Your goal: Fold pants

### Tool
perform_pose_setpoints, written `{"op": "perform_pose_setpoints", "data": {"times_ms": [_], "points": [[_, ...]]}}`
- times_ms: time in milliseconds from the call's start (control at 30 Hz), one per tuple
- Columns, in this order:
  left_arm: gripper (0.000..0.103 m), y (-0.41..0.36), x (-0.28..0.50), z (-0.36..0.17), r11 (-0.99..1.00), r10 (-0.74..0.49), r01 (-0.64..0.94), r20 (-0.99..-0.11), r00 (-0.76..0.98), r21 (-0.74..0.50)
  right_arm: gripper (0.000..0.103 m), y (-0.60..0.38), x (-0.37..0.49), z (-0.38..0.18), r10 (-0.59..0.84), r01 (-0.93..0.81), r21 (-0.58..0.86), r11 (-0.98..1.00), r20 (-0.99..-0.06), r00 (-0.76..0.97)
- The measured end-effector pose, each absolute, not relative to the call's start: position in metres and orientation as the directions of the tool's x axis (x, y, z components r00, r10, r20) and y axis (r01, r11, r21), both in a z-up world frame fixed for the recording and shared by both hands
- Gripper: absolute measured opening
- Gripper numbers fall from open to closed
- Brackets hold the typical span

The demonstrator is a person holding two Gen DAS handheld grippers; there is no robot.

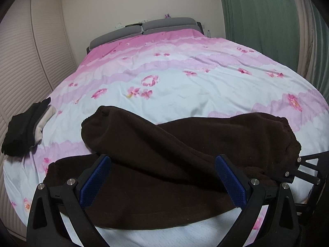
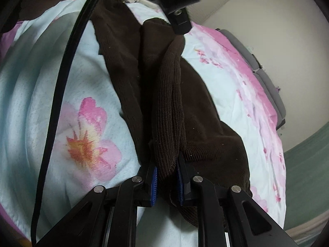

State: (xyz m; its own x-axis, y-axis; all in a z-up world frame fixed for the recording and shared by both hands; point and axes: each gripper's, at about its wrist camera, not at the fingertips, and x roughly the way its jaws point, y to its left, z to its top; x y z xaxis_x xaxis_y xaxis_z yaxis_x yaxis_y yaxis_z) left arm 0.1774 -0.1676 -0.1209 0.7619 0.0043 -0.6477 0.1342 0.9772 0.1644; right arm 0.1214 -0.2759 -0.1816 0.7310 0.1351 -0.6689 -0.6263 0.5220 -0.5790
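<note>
Dark brown corduroy pants (image 1: 164, 164) lie across the near end of the bed, one leg crossed over the other. My left gripper (image 1: 162, 164) is open, its blue pads wide apart just above the pants' middle. My right gripper (image 2: 167, 177) is shut on a bunched fold of the brown pants (image 2: 168, 111) at their right end. The right gripper's black frame (image 1: 304, 168) shows at the right edge of the left wrist view, beside the pants' end. Part of the left gripper's body (image 2: 176, 2) shows at the top of the right wrist view.
The bed has a pale blue and pink flowered cover (image 1: 174, 65). A black and grey folded garment (image 1: 24, 129) lies at the bed's left edge. A grey headboard (image 1: 144, 28) is at the far end, white louvred doors (image 1: 20, 61) left, green curtain (image 1: 267, 20) right. A black cable (image 2: 61, 94) hangs across the right wrist view.
</note>
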Motion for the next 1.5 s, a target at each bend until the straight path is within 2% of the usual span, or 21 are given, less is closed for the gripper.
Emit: {"op": "perform_pose_setpoints", "data": {"times_ms": [67, 167, 233, 400, 600, 733, 933, 1133, 1500], "points": [[0.103, -0.167, 0.177, -0.12, 0.977, 0.003, 0.135, -0.647, 0.763, 0.164, 0.022, -0.275, 0.116, -0.182, 0.124, -0.594, -0.592, 0.545, -0.643, 0.756], [0.103, -0.166, 0.176, -0.117, 0.979, 0.0, 0.131, -0.64, 0.768, 0.157, 0.042, -0.275, 0.109, -0.169, 0.098, -0.527, -0.618, 0.583, -0.591, 0.801], [0.103, -0.163, 0.174, -0.112, 0.98, -0.004, 0.13, -0.639, 0.769, 0.151, 0.048, -0.275, 0.102, -0.156, 0.111, -0.514, -0.6, 0.613, -0.579, 0.808], [0.103, -0.151, 0.165, -0.09, 0.982, -0.018, 0.131, -0.623, 0.782, 0.136, 0.049, -0.27, 0.091, -0.115, 0.119, -0.476, -0.536, 0.697, -0.568, 0.814], [0.103, -0.122, 0.165, -0.067, 0.985, -0.002, 0.103, -0.595, 0.804, 0.136, 0.049, -0.259, 0.102, -0.077, 0.168, -0.43, -0.343, 0.835, -0.585, 0.794], [0.103, -0.093, 0.174, -0.055, 0.989, 0.032, 0.057, -0.579, 0.815, 0.134, 0.049, -0.242, 0.119, -0.063, 0.237, -0.446, -0.235, 0.863, -0.591, 0.771], [0.103, -0.035, 0.199, -0.043, 0.996, 0.075, -0.028, -0.573, 0.816, 0.09, 0.049, -0.205, 0.188, -0.046, 0.41, -0.519, 0.034, 0.854, -0.659, 0.63], [0.103, 0.025, 0.236, -0.053, 0.991, 0.131, -0.124, -0.605, 0.785, 0.053, 0.049, -0.161, 0.283, -0.065, 0.487, -0.523, 0.211, 0.826, -0.734, 0.473], [0.103, 0.08, 0.283, -0.085, 0.98, 0.163, -0.2, -0.656, 0.737, 0.018, 0.05, -0.102, 0.425, -0.131, 0.5, -0.539, 0.338, 0.772, -0.846, 0.185]]}}
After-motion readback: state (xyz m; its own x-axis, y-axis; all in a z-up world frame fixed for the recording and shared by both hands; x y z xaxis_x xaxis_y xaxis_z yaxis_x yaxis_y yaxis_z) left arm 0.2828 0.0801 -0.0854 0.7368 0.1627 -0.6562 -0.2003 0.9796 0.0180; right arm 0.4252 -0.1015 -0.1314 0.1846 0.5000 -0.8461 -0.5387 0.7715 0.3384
